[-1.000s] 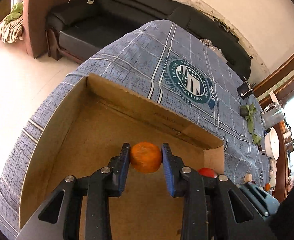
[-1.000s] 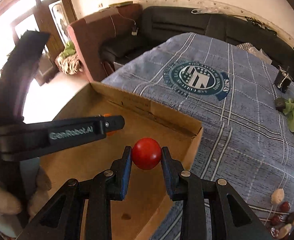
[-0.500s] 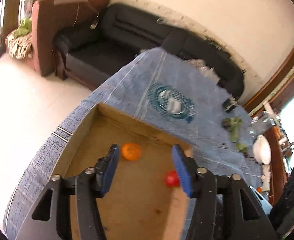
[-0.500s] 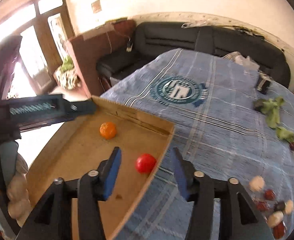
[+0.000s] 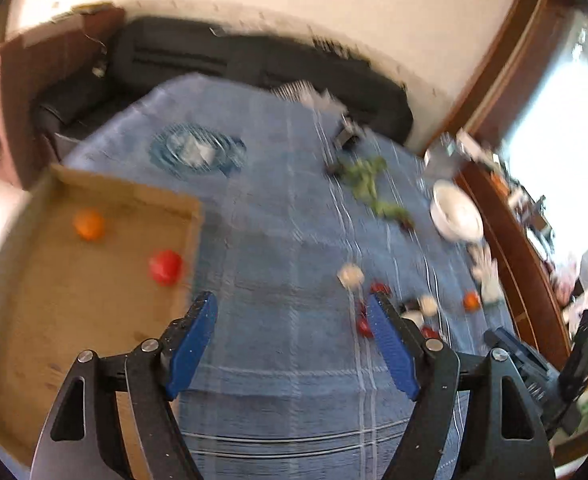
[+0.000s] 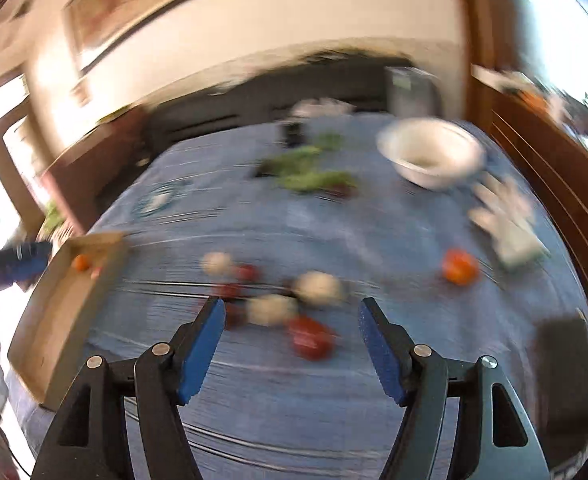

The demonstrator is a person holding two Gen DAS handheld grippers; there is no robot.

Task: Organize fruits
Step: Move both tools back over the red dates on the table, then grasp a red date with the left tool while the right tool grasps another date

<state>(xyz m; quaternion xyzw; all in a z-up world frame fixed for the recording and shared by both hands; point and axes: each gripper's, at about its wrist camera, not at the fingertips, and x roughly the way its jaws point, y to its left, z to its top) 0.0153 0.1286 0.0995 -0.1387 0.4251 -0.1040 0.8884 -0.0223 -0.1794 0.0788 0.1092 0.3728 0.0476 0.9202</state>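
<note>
An orange fruit (image 5: 88, 224) and a red fruit (image 5: 165, 266) lie loose in the cardboard box (image 5: 134, 196) at the table's left end. My left gripper (image 5: 292, 312) hangs over the blue cloth to the right of the box, jaws opening, nothing between them. My right gripper (image 6: 292, 314) is also opening and empty above a blurred cluster of fruit: a red one (image 6: 309, 334), pale round ones (image 6: 319, 286) and small dark red ones (image 6: 230, 290). Another orange fruit (image 6: 459, 266) lies further right. In the right wrist view the box (image 6: 54, 320) sits far left.
A white bowl (image 6: 429, 156) stands at the back right of the blue tablecloth (image 5: 286, 240). Green leaves (image 6: 313, 178) and a pale glove-like thing (image 6: 505, 216) lie near it. A black sofa (image 5: 254, 64) runs behind the table. A wooden sideboard (image 5: 505, 232) stands to the right.
Both grippers let go of their fruits, the orange and the red one, which now lie in the box. Both have swung right, away from the box, with jaws wider.
</note>
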